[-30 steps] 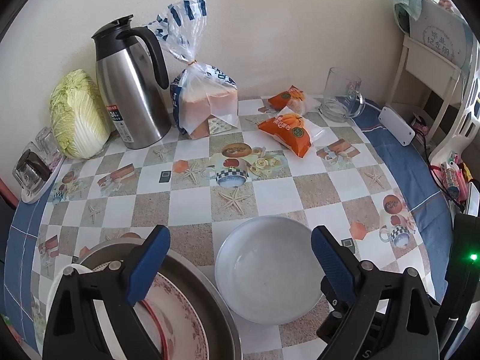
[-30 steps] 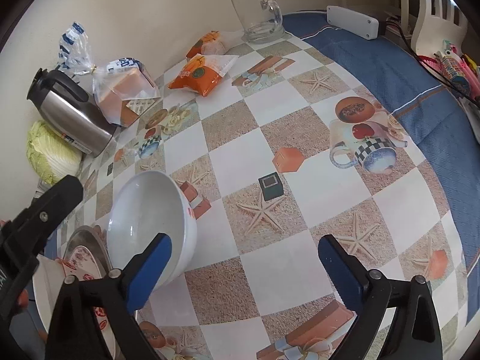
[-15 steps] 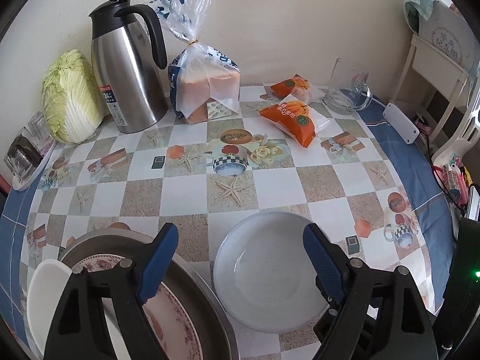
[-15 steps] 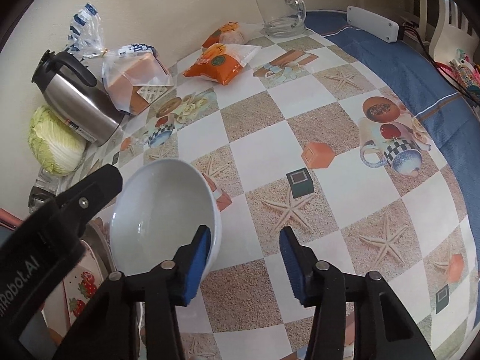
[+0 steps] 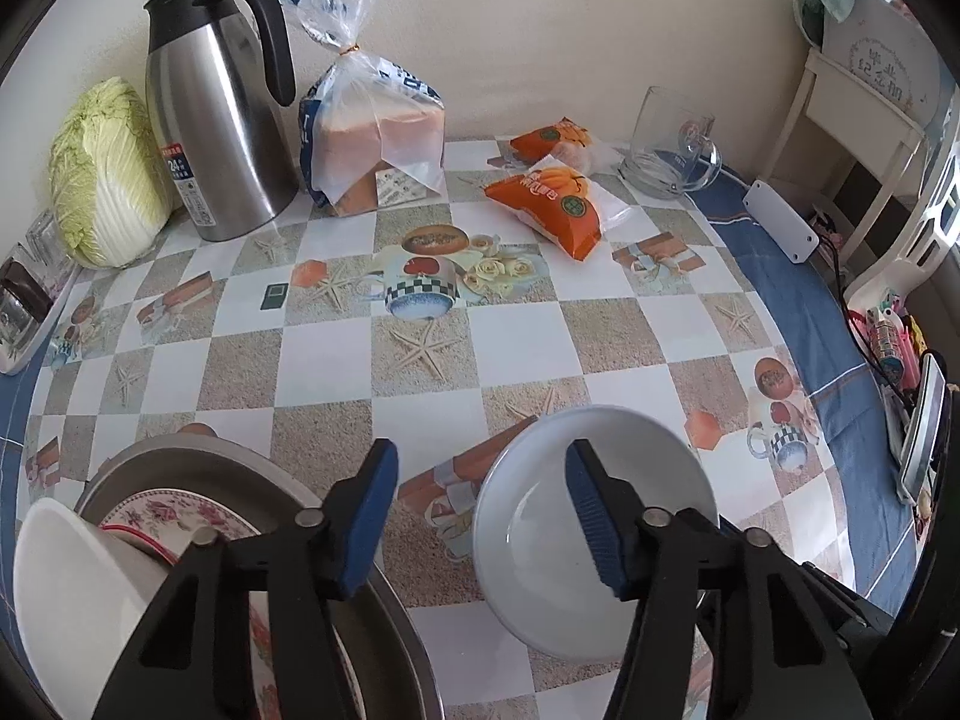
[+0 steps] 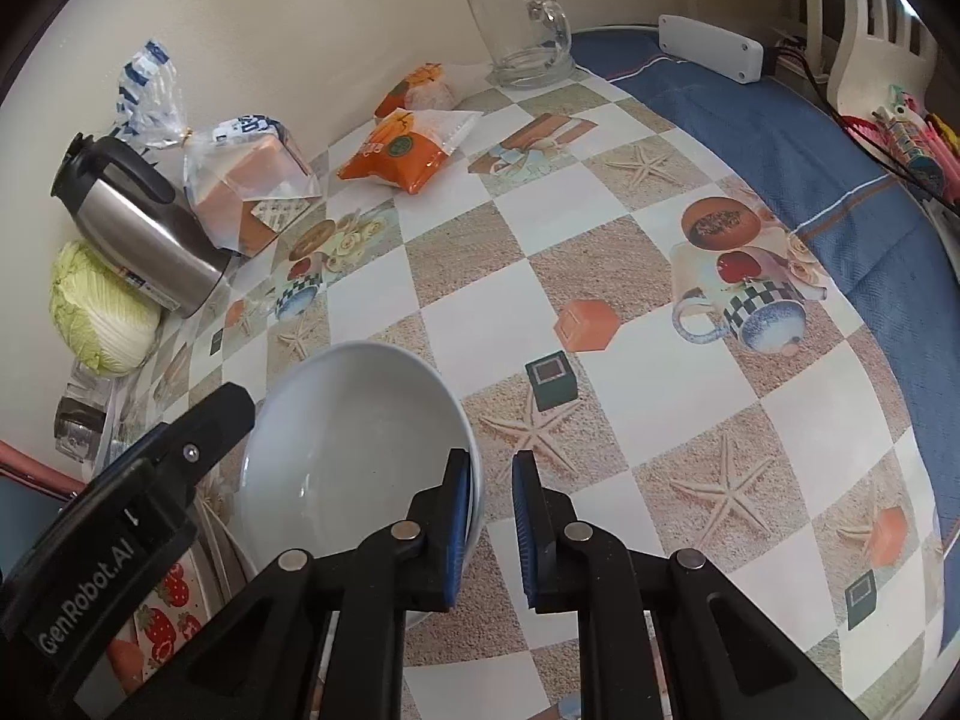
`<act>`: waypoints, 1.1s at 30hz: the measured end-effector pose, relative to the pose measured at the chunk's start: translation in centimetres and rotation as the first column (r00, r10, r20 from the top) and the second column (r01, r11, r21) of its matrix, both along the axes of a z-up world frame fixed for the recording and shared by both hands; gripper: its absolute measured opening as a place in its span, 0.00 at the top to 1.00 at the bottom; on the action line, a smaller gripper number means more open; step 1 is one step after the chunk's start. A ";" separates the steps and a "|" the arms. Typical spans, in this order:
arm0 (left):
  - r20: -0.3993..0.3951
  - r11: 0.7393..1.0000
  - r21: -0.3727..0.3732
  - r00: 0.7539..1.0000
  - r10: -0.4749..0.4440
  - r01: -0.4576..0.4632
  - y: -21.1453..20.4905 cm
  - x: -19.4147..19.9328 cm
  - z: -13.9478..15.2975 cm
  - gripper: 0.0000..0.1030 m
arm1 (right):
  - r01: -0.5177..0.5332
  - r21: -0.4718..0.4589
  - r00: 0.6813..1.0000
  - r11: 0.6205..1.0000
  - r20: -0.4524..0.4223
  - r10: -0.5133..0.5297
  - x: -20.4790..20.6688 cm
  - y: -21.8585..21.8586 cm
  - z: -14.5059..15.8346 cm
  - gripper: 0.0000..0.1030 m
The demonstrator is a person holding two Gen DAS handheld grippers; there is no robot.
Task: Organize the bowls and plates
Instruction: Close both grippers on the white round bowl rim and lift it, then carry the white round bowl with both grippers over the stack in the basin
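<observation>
A white bowl (image 5: 648, 480) (image 6: 348, 444) sits tilted on the patterned table. My right gripper (image 6: 492, 510) has the bowl's near rim between its closing jaws, and the blue pads pinch the wall. My left gripper (image 5: 480, 510) hovers just left of the bowl with its jaws closing. Its right finger is over the bowl's inside and its left finger is over the table, neither pressing on anything. At the lower left a steel basin (image 5: 180, 450) holds a floral plate (image 5: 174, 510) and a white dish (image 5: 72, 588). A strawberry-patterned plate (image 6: 168, 606) shows under the left gripper's body.
Along the back wall stand a cabbage (image 5: 102, 180), a steel jug (image 5: 216, 114), a bread bag (image 5: 372, 138), two orange snack packs (image 5: 552, 204) and a glass mug (image 5: 672, 144). A white power strip (image 5: 780, 222) lies on the blue cloth at the right.
The right jaws went from wide open to closed on the bowl's rim. The left jaws narrowed and the left gripper sank a little. The bowl has tipped and shifted right in the left view.
</observation>
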State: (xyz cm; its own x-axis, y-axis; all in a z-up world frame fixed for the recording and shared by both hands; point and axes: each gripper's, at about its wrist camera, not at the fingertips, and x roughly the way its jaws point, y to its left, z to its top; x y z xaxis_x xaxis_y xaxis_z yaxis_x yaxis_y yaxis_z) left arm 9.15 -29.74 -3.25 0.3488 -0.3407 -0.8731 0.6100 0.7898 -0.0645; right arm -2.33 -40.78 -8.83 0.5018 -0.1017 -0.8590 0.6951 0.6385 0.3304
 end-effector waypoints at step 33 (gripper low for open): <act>0.049 0.998 -0.062 0.998 0.027 -0.024 3.9 -0.3 5.5 0.91 | -0.043 -0.059 0.992 0.997 0.115 0.049 0.0 2.5 7.5 0.91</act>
